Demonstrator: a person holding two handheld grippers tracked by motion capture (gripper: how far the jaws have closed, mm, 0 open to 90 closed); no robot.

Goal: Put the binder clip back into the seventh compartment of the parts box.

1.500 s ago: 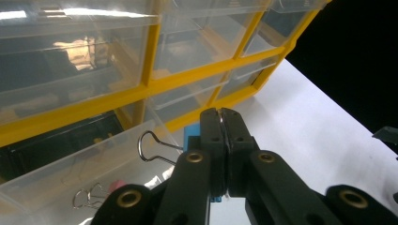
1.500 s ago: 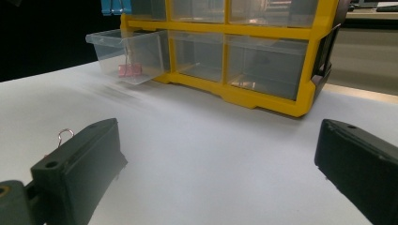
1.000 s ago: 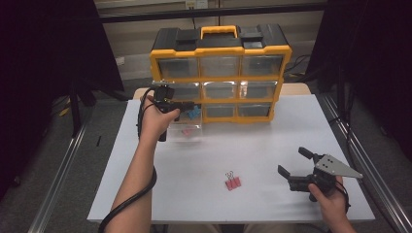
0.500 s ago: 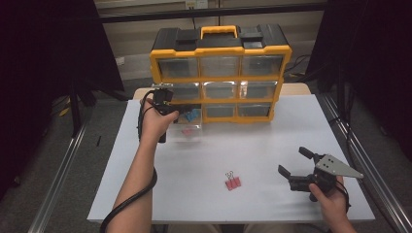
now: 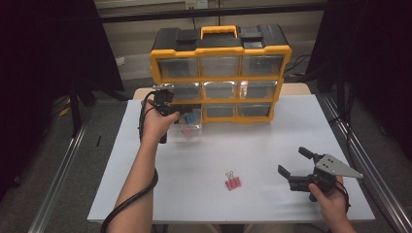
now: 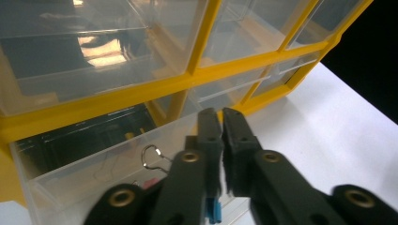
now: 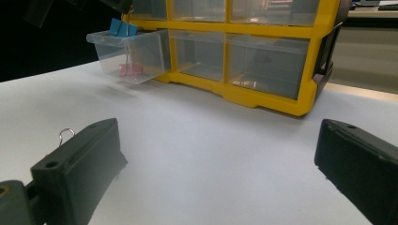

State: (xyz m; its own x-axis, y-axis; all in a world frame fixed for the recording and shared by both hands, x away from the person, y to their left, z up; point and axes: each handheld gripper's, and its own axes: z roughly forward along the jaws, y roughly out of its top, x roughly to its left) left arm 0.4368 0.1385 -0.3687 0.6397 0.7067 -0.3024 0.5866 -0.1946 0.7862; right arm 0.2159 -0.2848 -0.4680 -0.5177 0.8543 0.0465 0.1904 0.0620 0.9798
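A yellow drawer organizer (image 5: 221,80) stands at the back of the white table (image 5: 252,141). Its bottom-left clear drawer (image 5: 187,133) is pulled out, and a red binder clip (image 7: 127,70) lies inside. My left gripper (image 5: 180,112) hovers over this drawer with a blue binder clip (image 7: 123,27) hanging under its tips at rim height. Its jaws (image 6: 221,115) have just been opening and stand a thin slit apart, the clip's handle still between them. My right gripper (image 5: 291,160) rests open near the front right with nothing in it. A second red binder clip (image 5: 232,181) lies to its left.
The organizer's other clear drawers (image 7: 263,51) are pushed in. Black cables trail along the left forearm (image 5: 141,189). Metal rails (image 5: 58,184) run along both sides of the table, and the surroundings are dark.
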